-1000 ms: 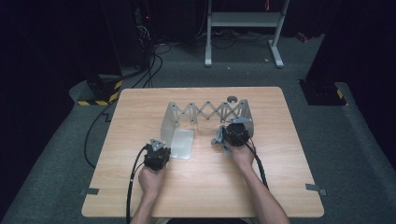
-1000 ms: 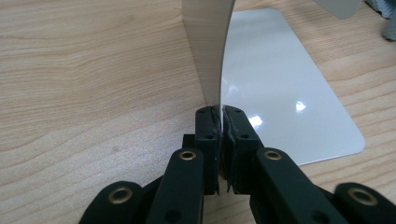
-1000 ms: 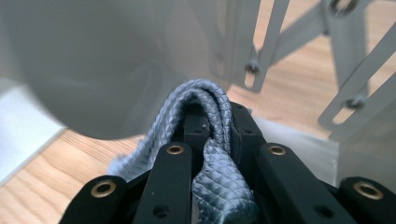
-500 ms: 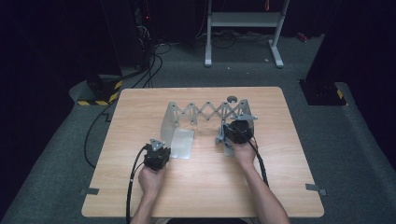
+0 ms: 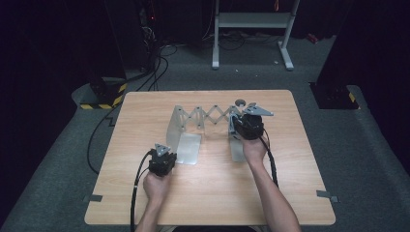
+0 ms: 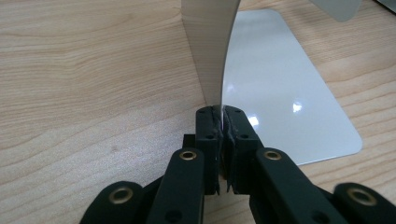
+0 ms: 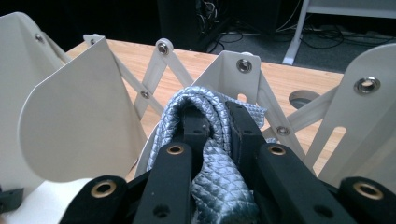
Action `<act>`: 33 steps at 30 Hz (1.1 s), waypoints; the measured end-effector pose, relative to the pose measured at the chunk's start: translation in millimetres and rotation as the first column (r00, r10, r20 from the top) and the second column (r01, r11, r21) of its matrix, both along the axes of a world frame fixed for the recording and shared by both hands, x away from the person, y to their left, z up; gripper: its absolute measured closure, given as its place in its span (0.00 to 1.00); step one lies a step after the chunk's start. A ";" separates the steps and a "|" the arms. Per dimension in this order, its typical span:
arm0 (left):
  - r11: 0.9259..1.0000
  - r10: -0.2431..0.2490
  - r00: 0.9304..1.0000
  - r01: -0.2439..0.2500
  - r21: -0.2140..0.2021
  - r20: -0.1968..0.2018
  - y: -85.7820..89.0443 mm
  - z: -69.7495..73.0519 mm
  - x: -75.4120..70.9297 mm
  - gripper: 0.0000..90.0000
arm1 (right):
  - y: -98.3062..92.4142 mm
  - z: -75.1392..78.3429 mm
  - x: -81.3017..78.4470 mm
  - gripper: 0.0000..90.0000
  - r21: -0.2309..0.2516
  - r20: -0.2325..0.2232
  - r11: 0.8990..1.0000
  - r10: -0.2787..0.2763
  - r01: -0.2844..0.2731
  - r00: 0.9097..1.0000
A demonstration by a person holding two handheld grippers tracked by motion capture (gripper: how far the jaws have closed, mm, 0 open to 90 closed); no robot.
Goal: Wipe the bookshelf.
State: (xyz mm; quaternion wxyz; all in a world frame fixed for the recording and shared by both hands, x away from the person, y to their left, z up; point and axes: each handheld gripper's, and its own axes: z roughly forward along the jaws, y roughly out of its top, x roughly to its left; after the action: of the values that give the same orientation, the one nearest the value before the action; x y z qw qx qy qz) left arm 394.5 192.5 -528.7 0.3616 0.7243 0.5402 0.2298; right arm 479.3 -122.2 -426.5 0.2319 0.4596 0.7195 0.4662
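- My left gripper (image 6: pixel 222 122) is clamped on the thin edge of the metal rack's (image 5: pixel 208 116) near-left plate (image 6: pixel 210 51); in the left gripper view the jaws pinch that sheet just where it curves up from its flat foot (image 6: pixel 280 88).
- My right gripper (image 7: pixel 215 122) is closed on a bunch of blue-grey cloth (image 7: pixel 205 140), which bulges over and between the jaws.
- The cloth has a quilted, diamond-stitched surface with a slight sheen. It is folded into thick rolls at the top and hangs in a loose flap below the jaws.
- I hold the cloth up within the rack, among its upright plates; the right gripper view shows pale rounded plates on both sides of it and the crossed links behind.
- The rack is pale grey metal: upright plates with rounded tops, joined by riveted scissor links that zigzag between them.
- In the high view the rack stands on the far half of the wooden table (image 5: pixel 145 193), stretched left to right, with its flat feet pointing back towards me.
- In that view my left gripper (image 5: pixel 162 161) sits at the near corner of the left foot, and my right gripper (image 5: pixel 249 124) is at the rack's right end.
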 end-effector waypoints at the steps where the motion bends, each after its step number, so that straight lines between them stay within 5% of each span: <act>1: 1.000 0.000 1.000 0.000 -0.001 0.000 0.1 0.0 0.0 0.94 | 1.1 -1.1 1.6 0.90 -0.002 -0.001 1.000 -0.006 0.006 1.000; 10: 1.000 -0.006 1.000 0.006 -0.021 -0.009 2.7 0.0 0.7 0.94 | 5.2 -29.8 18.1 0.90 -0.061 -0.084 0.998 -0.030 0.025 0.996; 19: 1.000 -0.006 1.000 0.006 -0.015 -0.006 2.1 -0.1 0.5 0.94 | 5.8 -65.4 33.1 0.90 -0.097 -0.195 0.995 -0.052 0.033 0.979; 26: 1.000 -0.007 1.000 0.007 -0.015 -0.007 2.2 0.0 0.6 0.94 | 1.1 -52.0 28.9 0.90 -0.040 -0.180 0.999 -0.031 0.024 0.983; 33: 1.000 -0.006 1.000 0.006 -0.014 -0.006 2.0 0.0 0.5 0.94 | -3.3 -25.6 20.7 0.90 0.000 -0.111 1.000 -0.017 0.017 0.994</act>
State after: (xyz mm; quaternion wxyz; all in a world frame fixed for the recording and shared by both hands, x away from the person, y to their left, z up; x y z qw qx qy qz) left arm 395.0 194.5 -528.7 0.3658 0.7240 0.5407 0.2226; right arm 500.1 -125.5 -452.1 0.1954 0.4912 0.7269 0.4384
